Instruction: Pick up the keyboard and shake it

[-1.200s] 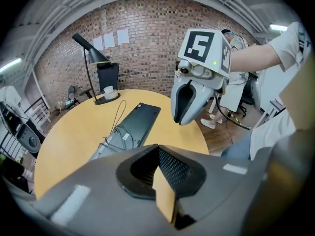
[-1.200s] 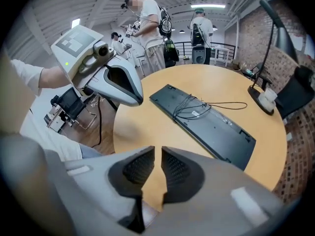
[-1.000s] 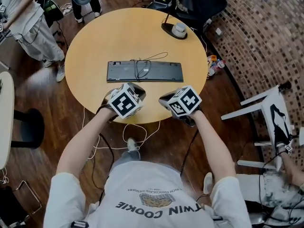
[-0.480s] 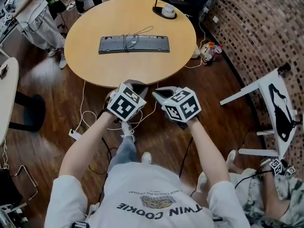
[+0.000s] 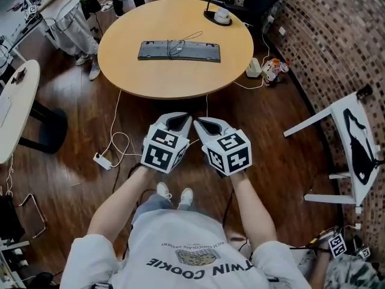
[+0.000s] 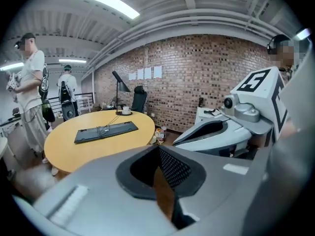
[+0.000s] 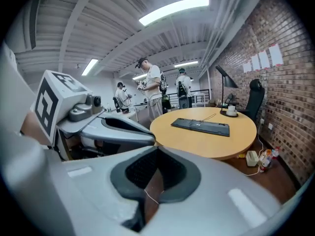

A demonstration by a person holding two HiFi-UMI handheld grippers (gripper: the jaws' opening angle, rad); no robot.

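Keyboard (image 5: 179, 50): on bench (image 5: 180, 80), well ahead of both grippers. Left gripper (image 5: 178, 121), right gripper (image 5: 206, 125): jaws pressed together, empty.

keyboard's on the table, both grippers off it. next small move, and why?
Probably carry both grippers forward toward the keyboard. It lies untouched on the table, while the left gripper and right gripper hang side by side over the floor, short of the table's edge, jaws shut on nothing.
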